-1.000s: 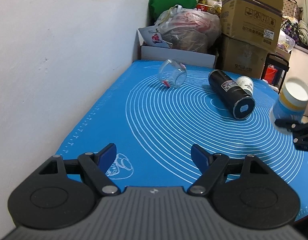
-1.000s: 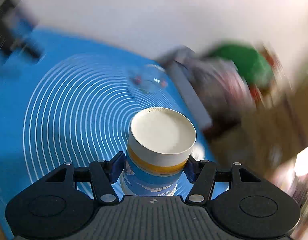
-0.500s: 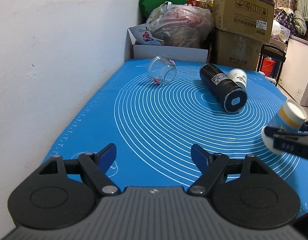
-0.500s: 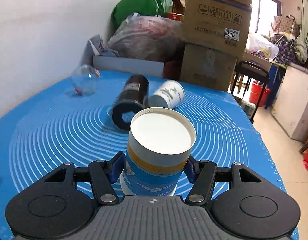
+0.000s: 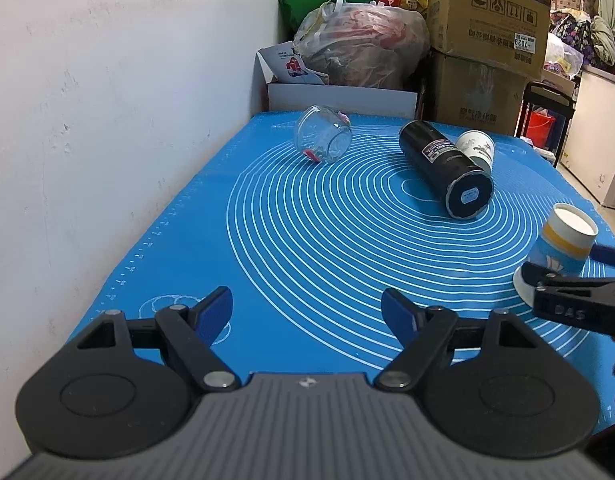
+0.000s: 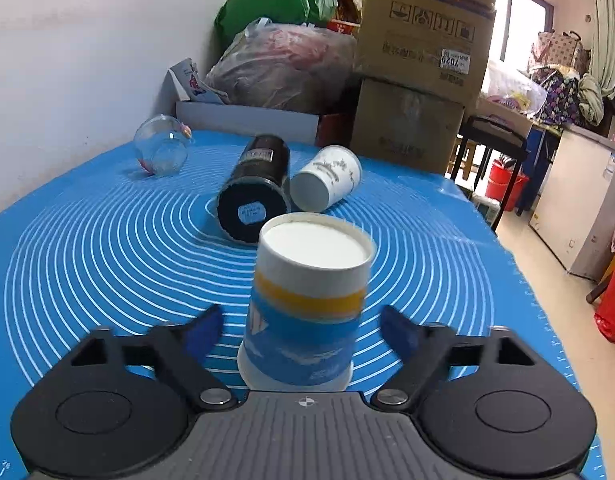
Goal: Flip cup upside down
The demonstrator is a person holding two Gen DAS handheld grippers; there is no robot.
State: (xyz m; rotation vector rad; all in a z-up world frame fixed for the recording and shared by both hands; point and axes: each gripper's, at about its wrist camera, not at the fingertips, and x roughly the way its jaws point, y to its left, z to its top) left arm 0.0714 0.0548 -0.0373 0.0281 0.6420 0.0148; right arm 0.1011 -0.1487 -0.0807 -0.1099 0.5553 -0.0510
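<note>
Cup [image 6: 307,300] inverted on blue mat [image 6: 107,248], between spread fingers of right claw [image 6: 301,330], untouched, mat's right edge near, left claw [image 5: 307,310] open, empty.

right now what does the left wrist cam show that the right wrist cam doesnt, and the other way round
Only the left wrist view shows the left gripper, open over the blue mat, and the right gripper's finger seen from outside.

Only the right wrist view shows gaps between the right gripper fingers and the upside-down paper cup, so it is released.

Both show the cup, the glass jar, the black bottle and the white cup, all three on their sides.
</note>
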